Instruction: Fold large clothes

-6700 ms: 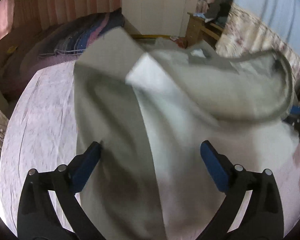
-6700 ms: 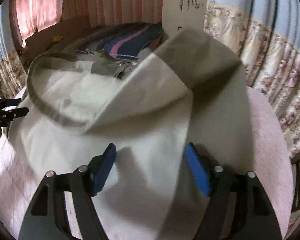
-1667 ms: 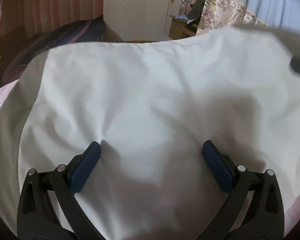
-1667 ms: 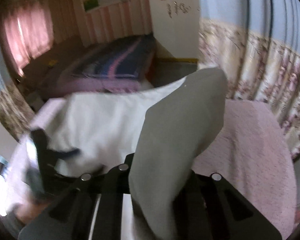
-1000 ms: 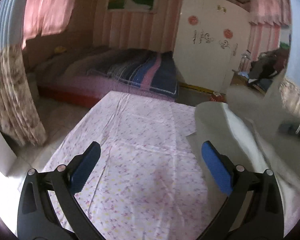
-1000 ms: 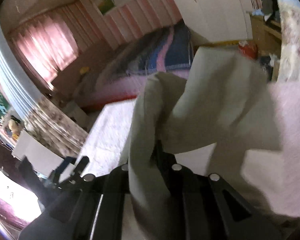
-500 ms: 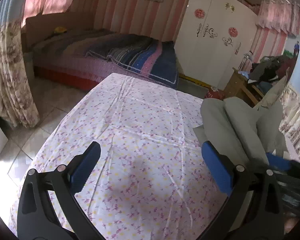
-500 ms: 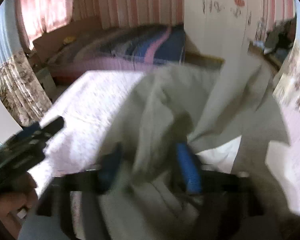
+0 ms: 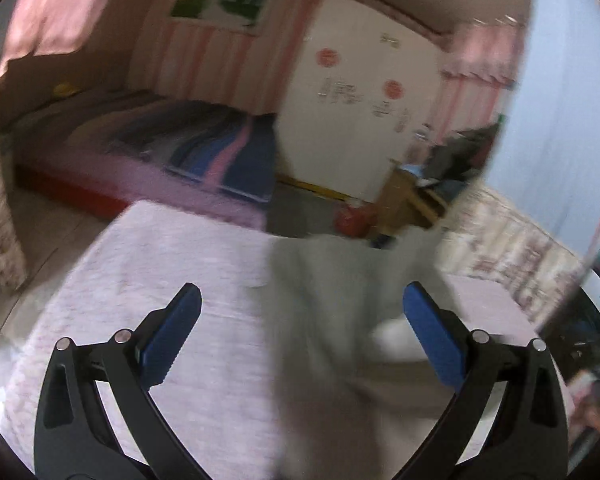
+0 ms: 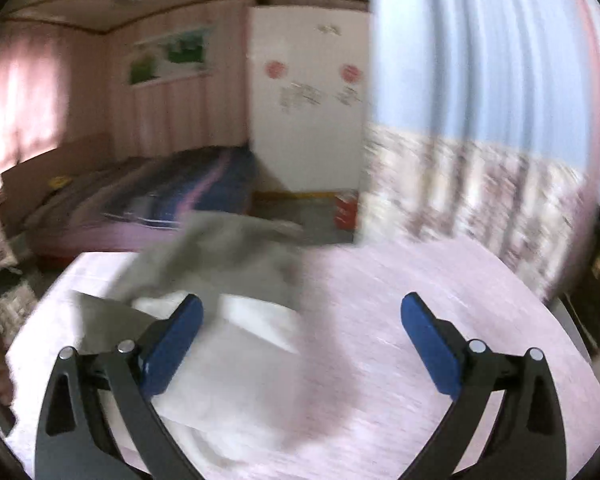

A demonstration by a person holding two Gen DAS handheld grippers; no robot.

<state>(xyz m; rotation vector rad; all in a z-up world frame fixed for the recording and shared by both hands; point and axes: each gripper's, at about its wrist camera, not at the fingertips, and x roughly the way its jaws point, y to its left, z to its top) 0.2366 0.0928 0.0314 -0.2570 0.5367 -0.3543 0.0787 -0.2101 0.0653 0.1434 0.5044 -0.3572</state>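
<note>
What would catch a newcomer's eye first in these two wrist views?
Probably the pale grey-and-white garment, lying rumpled on the pink floral tablecloth in front of both cameras, blurred by motion. Next, the blue-padded left gripper and right gripper, both wide open with nothing held; the right one's jaws have just been opening. Behind, a bed with a striped blue-and-pink blanket lies against the pink wall.

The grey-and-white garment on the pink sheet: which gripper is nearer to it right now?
Hard to call. The garment spreads under the left gripper, toward its right-hand finger; it lies under the right gripper's left-hand finger. Both are open, neither holding it.
</note>
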